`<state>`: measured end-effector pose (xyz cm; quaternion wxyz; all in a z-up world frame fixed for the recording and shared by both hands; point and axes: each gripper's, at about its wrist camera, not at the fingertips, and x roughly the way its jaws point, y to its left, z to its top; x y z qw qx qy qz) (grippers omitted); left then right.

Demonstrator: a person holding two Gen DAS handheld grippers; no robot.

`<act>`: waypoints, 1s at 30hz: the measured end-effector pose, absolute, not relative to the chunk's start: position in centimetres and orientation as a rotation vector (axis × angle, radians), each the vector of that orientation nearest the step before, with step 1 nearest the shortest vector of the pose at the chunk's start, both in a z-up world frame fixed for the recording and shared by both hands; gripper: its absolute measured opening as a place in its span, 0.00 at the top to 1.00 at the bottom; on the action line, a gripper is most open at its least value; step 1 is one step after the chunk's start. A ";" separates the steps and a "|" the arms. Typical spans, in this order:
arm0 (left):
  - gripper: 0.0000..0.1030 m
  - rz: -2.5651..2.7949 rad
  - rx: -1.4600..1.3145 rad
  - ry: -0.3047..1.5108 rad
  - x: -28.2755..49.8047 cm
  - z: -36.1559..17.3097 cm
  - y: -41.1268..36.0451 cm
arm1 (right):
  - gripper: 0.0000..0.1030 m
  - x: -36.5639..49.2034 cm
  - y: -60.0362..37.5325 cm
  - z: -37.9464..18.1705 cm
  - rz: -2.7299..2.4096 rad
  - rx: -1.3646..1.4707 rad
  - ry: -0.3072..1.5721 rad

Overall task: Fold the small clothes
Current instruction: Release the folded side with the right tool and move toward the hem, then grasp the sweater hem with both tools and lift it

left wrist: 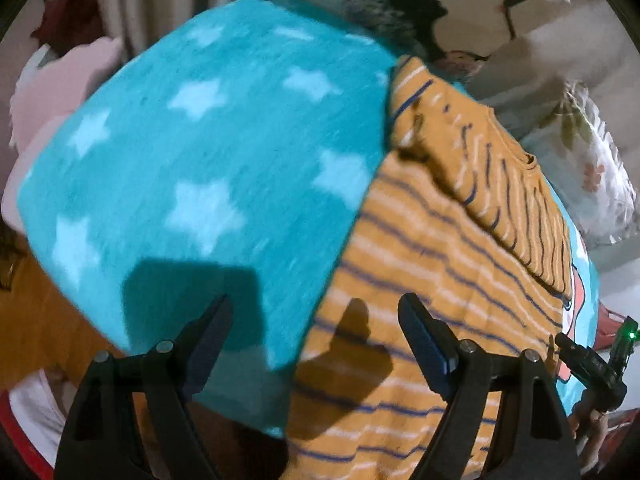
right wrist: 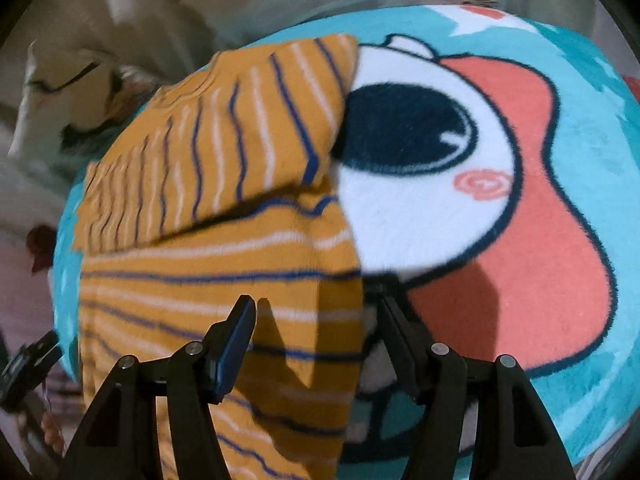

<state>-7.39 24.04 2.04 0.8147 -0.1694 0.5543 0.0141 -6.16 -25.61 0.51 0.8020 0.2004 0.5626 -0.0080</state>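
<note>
Both tools open, nothing held. Left tool (left wrist: 316,336) hovers over the near left edge of the striped shirt (left wrist: 420,280), one jaw above the blanket (left wrist: 208,152), the other above the shirt. Right tool (right wrist: 316,336) has its jaws apart, straddling the shirt's near right edge; left jaw over the stripes, right jaw over the blanket's cartoon print (right wrist: 480,208).

Shirt lies flat on the blanket, which seems spread over a bed with floral bedding (left wrist: 460,8) behind. Far part is already turned over: a folded flap (right wrist: 224,140) with stripes running crosswise to the body stripes. Neck rib visible on that flap in the left view.

Likely step: pinch the two near corners or hem and carry them over to the far fold. To do it well: drop each tool so the lower jaw slides under the edge only, not into the fleece. Close on both shirt layers, lift both sides together, keep the hem taut and level, and lay it down square to the folded flap edge. Risk: grabbing blanket pile along with the shirt, or one side lagging and skewing the fold.

Materials: shirt is a thin mustard knit with navy and white stripes, soft and limp, wrinkles easily. Blanket is thick teal fleece, fuzzy, with white stars and a big eye and coral shape; grippy, so the shirt should not slide much. Both views are motion-blurred, so fine edges are unclear.
</note>
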 end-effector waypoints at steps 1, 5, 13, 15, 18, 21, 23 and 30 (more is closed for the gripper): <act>0.19 0.037 -0.359 1.176 -8.0 2.0 24.1 | 0.35 -6.7 -25.8 0.5 0.016 0.445 1.208; 0.19 0.037 -0.373 1.167 -10.4 1.9 23.6 | 0.35 -9.0 -25.7 0.1 0.109 0.513 1.216; 0.19 -0.017 -0.485 1.197 -13.6 -0.5 22.6 | 0.34 -12.5 -23.3 -0.4 0.320 0.525 1.251; 0.19 -0.030 -0.489 1.199 -14.2 -0.9 22.3 | 0.34 -13.6 -22.9 -0.4 0.362 0.525 1.250; 0.19 -0.058 -0.482 1.198 -15.0 -1.2 21.6 | 0.34 -15.2 -22.8 -0.7 0.422 0.571 1.251; 0.19 -0.082 -0.479 1.201 -15.6 -1.5 21.2 | 0.34 -16.5 -22.8 -1.4 0.484 0.664 1.253; 0.19 -0.103 -0.485 1.206 -16.1 -1.9 20.9 | 0.34 -16.8 -22.7 -1.8 0.506 0.701 1.245; 0.19 -0.133 -0.570 1.224 -17.0 -3.8 21.5 | 0.34 -17.3 -22.6 -2.6 0.577 0.784 1.231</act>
